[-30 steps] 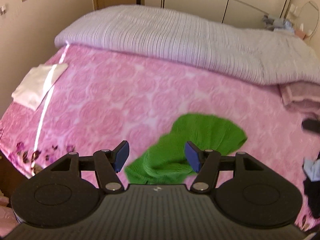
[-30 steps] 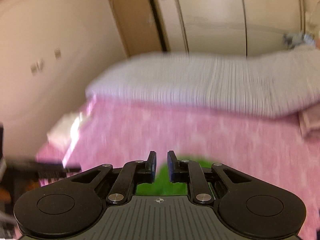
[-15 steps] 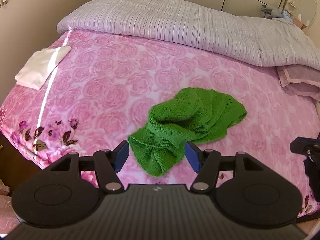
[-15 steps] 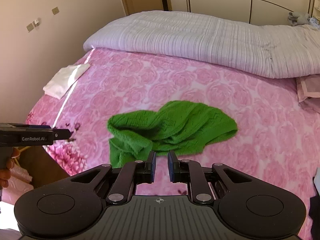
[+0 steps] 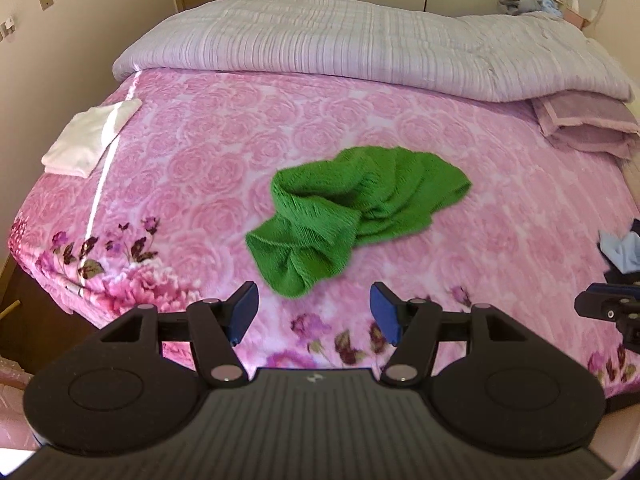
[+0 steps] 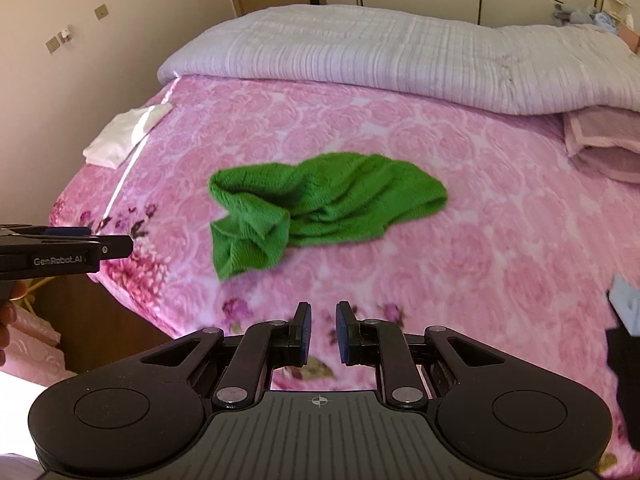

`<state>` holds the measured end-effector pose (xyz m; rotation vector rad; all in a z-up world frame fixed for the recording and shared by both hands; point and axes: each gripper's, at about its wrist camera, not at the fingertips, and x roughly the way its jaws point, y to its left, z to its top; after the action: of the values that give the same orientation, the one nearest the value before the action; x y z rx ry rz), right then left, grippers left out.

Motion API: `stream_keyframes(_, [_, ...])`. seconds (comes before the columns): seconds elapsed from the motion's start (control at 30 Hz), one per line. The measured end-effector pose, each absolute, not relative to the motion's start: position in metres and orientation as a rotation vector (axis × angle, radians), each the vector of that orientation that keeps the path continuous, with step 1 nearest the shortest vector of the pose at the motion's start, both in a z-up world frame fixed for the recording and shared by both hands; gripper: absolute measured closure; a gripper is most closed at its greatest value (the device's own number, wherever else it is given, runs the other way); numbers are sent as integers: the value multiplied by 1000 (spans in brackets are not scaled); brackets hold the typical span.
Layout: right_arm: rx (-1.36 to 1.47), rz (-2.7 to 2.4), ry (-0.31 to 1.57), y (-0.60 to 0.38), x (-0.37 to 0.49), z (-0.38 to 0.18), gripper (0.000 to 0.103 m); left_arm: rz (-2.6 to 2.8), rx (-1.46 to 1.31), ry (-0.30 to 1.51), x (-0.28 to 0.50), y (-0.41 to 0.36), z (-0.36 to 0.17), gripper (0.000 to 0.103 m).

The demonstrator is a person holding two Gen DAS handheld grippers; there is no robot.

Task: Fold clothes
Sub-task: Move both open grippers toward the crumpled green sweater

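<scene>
Left wrist view: left gripper has its jaws spread wide, blue pads facing each other across a broad gap, nothing between them. It hangs above the near edge of the bed, apart from the cloth. Green knitted garment lies crumpled near the middle of the pink rose-patterned bedspread, one bunched end toward the camera, the flatter part spreading away to the right. It touches neither gripper.

A folded white cloth sits at the left edge of the bed, well apart from the green piece. A grey striped quilt is rolled along the far side; a folded mauve blanket rests just in front of its right end. Pale blue fabric shows at the far right, partly cut off. Part of the other tool enters at right.

Right wrist view: right gripper has its jaws nearly closed, a narrow slit between the pads, gripping nothing. It is over the near bed edge; the green knitted garment lies ahead of it, clear of the fingertips. The left gripper appears side-on at left, labelled "Gen.Robot.AI", with a bit of a hand below it.
</scene>
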<state>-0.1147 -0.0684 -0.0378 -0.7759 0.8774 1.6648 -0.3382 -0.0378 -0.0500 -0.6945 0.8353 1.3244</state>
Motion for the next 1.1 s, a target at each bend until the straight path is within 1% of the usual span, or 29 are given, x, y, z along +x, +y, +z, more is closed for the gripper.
stream_keyframes(0.3, [-776, 1626, 903, -129, -106, -42, 85, 1315, -675, 850, -334, -98, -49, 45])
stream_keyframes(0.57, [-747, 1593, 900, -164, -101, -37, 85, 1305, -652, 845, -335, -129, -47, 45])
stream_keyframes(0.83, [-724, 1593, 881, -177, -101, -29, 84, 1305, -640, 832, -336, -149, -41, 45])
stream_keyframes(1.1, [-721, 1598, 868, -171, -109, -27, 83, 1330, -644, 826, -352, -142, -42, 45])
